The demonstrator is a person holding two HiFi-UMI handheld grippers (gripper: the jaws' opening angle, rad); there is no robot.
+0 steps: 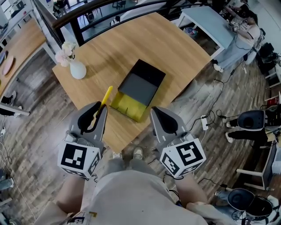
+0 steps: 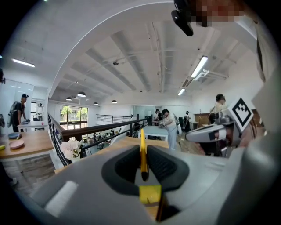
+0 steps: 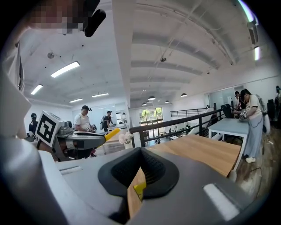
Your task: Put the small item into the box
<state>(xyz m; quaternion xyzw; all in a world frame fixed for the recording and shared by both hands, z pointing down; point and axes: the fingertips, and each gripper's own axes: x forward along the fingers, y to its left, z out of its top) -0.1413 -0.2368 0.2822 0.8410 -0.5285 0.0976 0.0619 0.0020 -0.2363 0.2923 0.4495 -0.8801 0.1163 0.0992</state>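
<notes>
A pale wooden table [image 1: 175,52] stands on plank flooring [image 1: 39,114] beside a dark railing [image 1: 83,13]. An open box [image 1: 139,85], dark inside with its yellow flap folded down, lies just ahead of both grippers. A white vase [image 1: 77,69] stands ahead of the left gripper [image 1: 98,107], whose jaws pinch a yellow stick [image 1: 106,96] pointing forward, left of the box. The right gripper [image 1: 156,112] is closed on nothing.

Table [image 1: 131,48]: matt wood, grain showing. Box [image 1: 139,85]: matt card. Vase [image 1: 78,70]: glossy white. My left gripper [image 1: 98,109] and right gripper [image 1: 157,112]: smooth grey plastic.
</notes>
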